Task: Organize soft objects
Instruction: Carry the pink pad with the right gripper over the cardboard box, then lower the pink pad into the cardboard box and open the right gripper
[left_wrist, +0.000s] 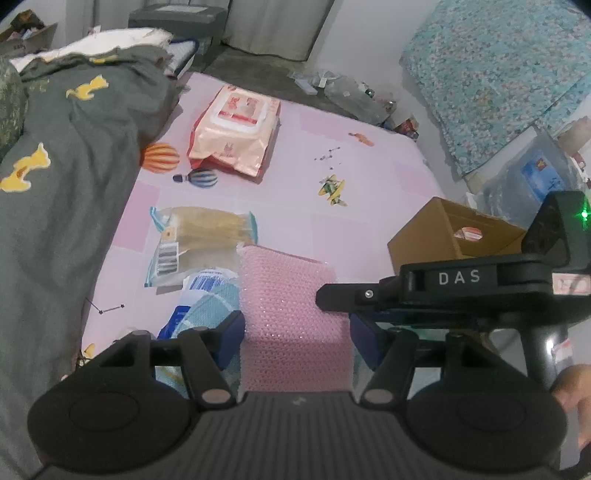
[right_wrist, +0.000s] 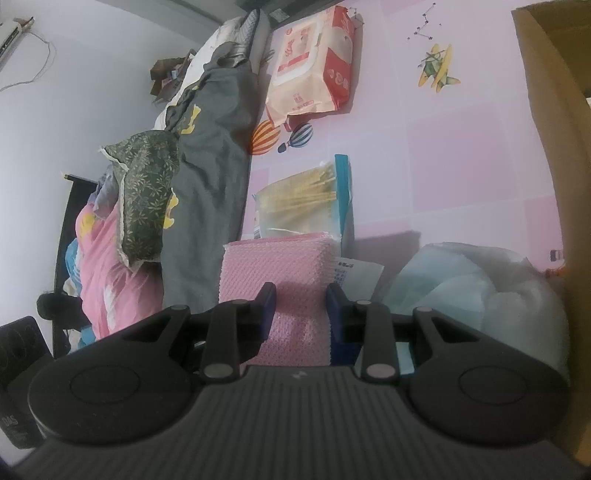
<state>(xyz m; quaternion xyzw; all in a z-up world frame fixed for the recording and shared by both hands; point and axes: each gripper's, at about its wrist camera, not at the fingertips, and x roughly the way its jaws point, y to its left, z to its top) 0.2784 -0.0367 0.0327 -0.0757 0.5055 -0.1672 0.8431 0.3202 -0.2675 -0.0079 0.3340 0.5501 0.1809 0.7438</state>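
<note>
Both grippers are pinching the pink bubble-wrap pad (left_wrist: 291, 306) from two sides, probably to steady its floppy bulk. The left gripper (left_wrist: 297, 338) is gripping it wide, the right gripper (right_wrist: 301, 314) narrowly. It is lying on the pink bedsheet (left_wrist: 369, 206), near the cardboard box (left_wrist: 443, 236), likely its destination.

Evenly lit, soft and diffuse, no hard glare. Faint shadow beside the cardboard box (left_wrist: 424, 240) and under the grey blanket (left_wrist: 74, 177). Strong fisheye bending toward every edge, corners darkened. Slightly soft focus throughout; green lens flare at far right of left view.
</note>
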